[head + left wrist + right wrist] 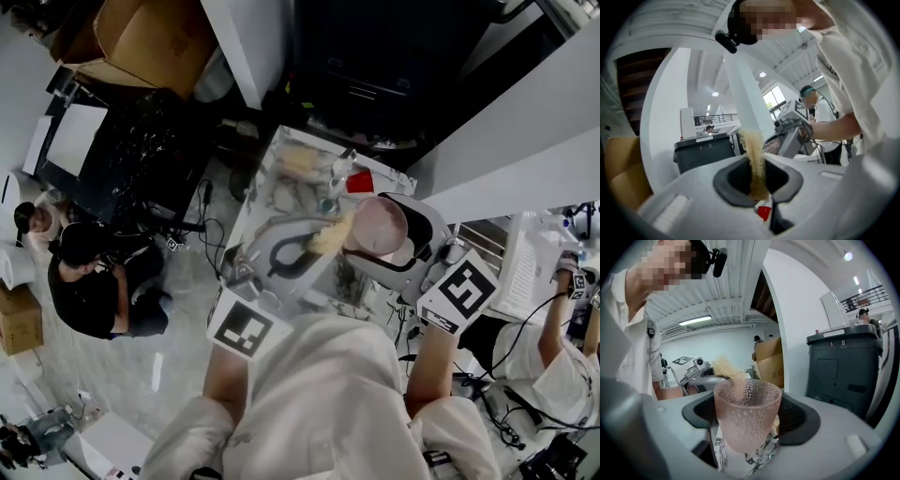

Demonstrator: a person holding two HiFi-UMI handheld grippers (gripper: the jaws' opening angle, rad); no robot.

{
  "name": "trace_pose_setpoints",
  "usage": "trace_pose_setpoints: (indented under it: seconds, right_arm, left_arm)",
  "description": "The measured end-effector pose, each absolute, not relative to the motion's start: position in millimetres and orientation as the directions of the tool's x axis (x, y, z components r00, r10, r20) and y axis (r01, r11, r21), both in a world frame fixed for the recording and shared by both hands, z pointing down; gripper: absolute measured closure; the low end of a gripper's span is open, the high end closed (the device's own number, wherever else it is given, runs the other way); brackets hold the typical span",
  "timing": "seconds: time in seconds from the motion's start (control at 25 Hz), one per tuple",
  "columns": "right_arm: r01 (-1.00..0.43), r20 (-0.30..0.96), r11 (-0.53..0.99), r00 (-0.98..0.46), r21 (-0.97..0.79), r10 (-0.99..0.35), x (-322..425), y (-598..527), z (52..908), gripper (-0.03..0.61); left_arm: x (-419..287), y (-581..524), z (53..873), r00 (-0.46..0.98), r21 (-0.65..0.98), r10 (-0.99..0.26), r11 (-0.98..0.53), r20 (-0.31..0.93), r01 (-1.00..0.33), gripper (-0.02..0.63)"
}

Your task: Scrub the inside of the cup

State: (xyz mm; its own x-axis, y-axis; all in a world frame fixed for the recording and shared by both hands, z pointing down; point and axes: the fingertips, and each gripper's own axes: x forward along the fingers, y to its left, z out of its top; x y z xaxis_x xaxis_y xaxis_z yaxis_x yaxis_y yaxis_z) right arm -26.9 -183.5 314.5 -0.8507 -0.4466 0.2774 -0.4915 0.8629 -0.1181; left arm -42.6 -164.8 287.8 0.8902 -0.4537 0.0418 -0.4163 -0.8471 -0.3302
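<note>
Right gripper (747,446) is raised, jaws clamped on the cup (746,413). Beside the cup, left gripper (760,196) pinches a brush (753,157), tip at the cup's rim.

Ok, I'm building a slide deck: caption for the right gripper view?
Pink dotted cup, a tan brush at its rim, clamped in the tongs of the right gripper.

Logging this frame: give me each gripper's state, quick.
Left gripper: shut on the scrub brush.
Right gripper: shut on the pink cup.
</note>
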Motion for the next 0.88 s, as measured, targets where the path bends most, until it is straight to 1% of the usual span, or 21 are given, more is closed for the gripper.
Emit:
trace_pose_setpoints:
  seconds: [0.24, 0.4, 0.6, 0.76, 0.88]
  right_arm:
    - [-0.510, 0.210, 0.848, -0.853, -0.146, -0.477, -23, -190, 298, 0.198]
    - [-0.528, 0.207, 0.839, -0.843, -0.133, -0.497, -22, -192, 296, 0.198]
    - [-0.565, 0.199, 0.815, -0.820, -0.130, -0.537, -18, -197, 300, 0.198]
    - [-0.602, 0.200, 0.790, -0.793, -0.114, -0.576, -13, -200, 308, 0.198]
    - [-0.627, 0.223, 0.774, -0.770, -0.090, -0.598, -11, -201, 318, 0.198]
  left_arm:
    - [-38, -159, 310, 0.890, -0.292, -0.450, -0.864, 0.076, -0.411, 0.586]
    - [-36, -155, 322, 0.892, -0.262, -0.443, -0.875, 0.093, -0.408, 0.586]
    - [-33, -150, 342, 0.891, -0.236, -0.429, -0.890, 0.147, -0.389, 0.586]
    - [-39, -155, 345, 0.873, -0.214, -0.463, -0.878, 0.156, -0.428, 0.586]
    - [-44, -162, 337, 0.856, -0.235, -0.494, -0.859, 0.150, -0.455, 0.586]
